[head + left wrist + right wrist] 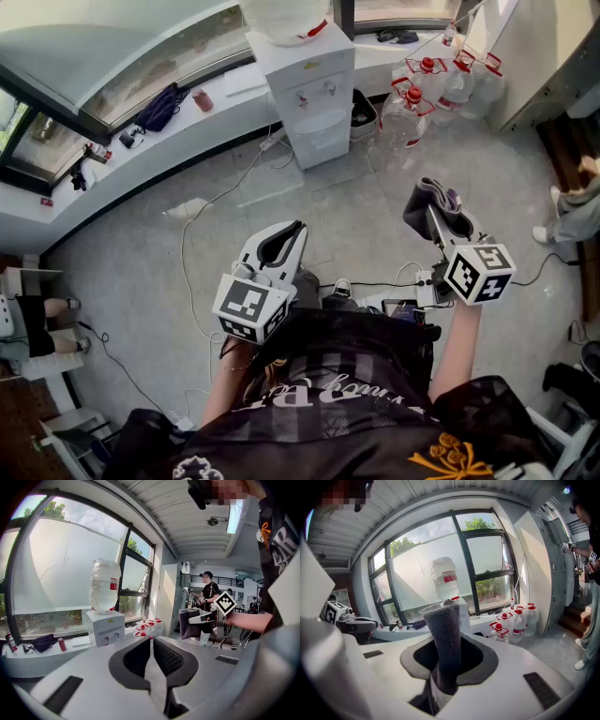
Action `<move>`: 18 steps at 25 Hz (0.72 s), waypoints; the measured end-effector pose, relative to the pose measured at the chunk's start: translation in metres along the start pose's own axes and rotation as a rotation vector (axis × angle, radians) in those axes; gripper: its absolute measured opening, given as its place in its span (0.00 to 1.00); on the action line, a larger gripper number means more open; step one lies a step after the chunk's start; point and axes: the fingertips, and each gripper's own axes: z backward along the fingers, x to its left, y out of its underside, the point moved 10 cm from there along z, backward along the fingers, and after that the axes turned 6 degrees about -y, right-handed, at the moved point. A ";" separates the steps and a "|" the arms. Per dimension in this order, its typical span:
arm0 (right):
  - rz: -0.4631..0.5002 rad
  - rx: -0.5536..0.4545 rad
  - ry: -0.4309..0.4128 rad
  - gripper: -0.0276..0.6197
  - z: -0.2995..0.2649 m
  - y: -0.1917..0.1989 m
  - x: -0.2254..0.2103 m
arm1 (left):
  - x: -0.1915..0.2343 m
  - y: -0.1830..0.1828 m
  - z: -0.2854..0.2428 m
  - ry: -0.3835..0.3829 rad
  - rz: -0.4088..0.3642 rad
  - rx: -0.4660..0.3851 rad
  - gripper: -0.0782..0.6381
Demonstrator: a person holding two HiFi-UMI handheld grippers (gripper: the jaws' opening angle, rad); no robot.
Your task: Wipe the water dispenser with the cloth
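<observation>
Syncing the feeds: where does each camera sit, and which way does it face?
Head view: on the head, looking down at left gripper, right gripper, water dispenser; arms show.
Left gripper view: along its shut jaws toward the dispenser; right forearm shows.
Right gripper view: along jaws clamping the cloth, toward the dispenser.
Shared: the dispenser.

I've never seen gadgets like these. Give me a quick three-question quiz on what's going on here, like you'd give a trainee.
1. True or false: the left claw holds the cloth.
2. In the head view, where do the red-capped bottles stand relative to the water dispenser? A) picture's left B) picture's right C) by the person's feet
3. Fill in: the left claw's jaws are ____.
Key: 1 false, the right claw grips it. 2 B. 3 shut.
</observation>
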 end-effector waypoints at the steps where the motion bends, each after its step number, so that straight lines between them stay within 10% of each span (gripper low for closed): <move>1: 0.002 0.003 0.002 0.20 0.000 0.001 0.001 | 0.000 0.000 0.000 0.000 0.001 0.000 0.15; 18: 0.011 0.012 -0.020 0.20 -0.006 0.004 0.015 | 0.007 0.003 0.007 -0.004 0.011 -0.010 0.15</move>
